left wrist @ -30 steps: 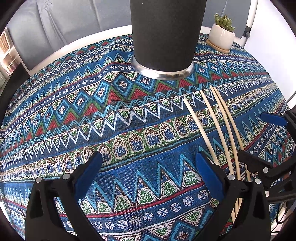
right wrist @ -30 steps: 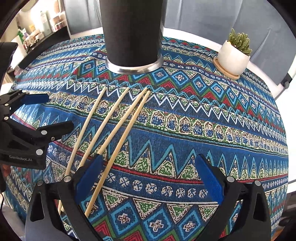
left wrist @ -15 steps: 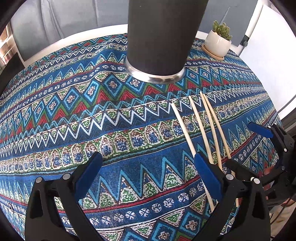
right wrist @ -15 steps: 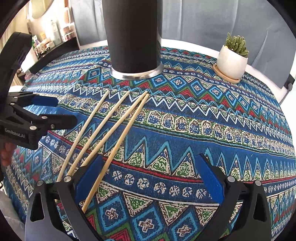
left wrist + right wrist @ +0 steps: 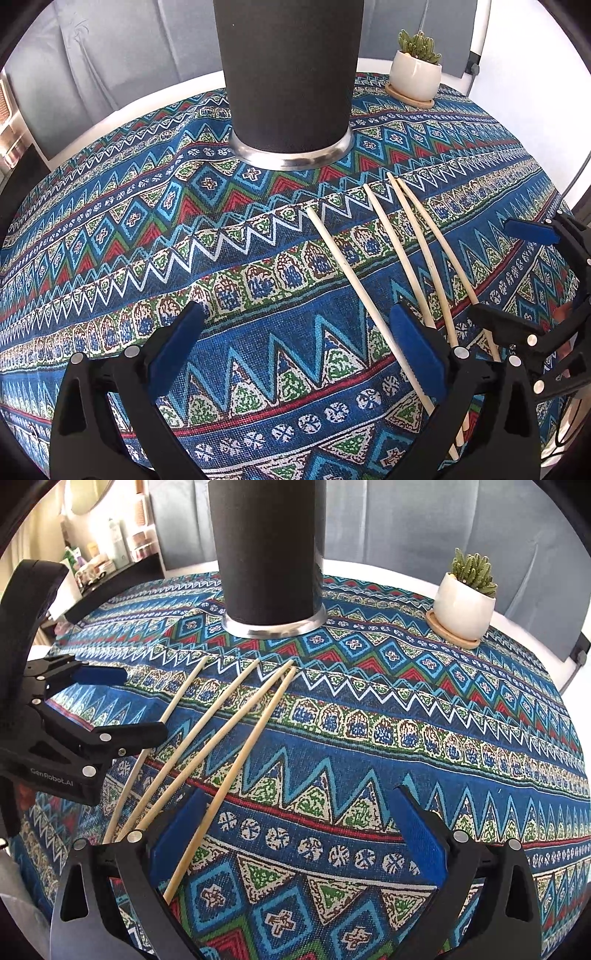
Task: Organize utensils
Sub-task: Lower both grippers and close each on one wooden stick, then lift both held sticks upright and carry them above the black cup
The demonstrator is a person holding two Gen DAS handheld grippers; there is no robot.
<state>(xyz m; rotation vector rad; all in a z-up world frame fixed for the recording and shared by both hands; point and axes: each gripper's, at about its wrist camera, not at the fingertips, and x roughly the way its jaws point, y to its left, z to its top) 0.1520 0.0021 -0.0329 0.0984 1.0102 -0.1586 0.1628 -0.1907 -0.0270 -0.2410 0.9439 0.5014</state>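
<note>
Both grippers, left [image 5: 295, 347] and right [image 5: 295, 834], gape empty; chopsticks [image 5: 236, 723] could roll off tablecloth [image 5: 406, 709] near edge if nudged.

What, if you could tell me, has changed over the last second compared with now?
Little has changed. The left gripper has drifted so the four chopsticks sit nearer its right finger, and it appears higher in the right wrist view. Nothing was grasped or released. Both grippers stay open and empty; the chopsticks, black holder and potted cactus have not moved.

Patterned tablecloth [image 5: 110, 258] bears black cup [image 5: 288, 74], four chopsticks [image 5: 354, 280], potted cactus [image 5: 415, 74].
</note>
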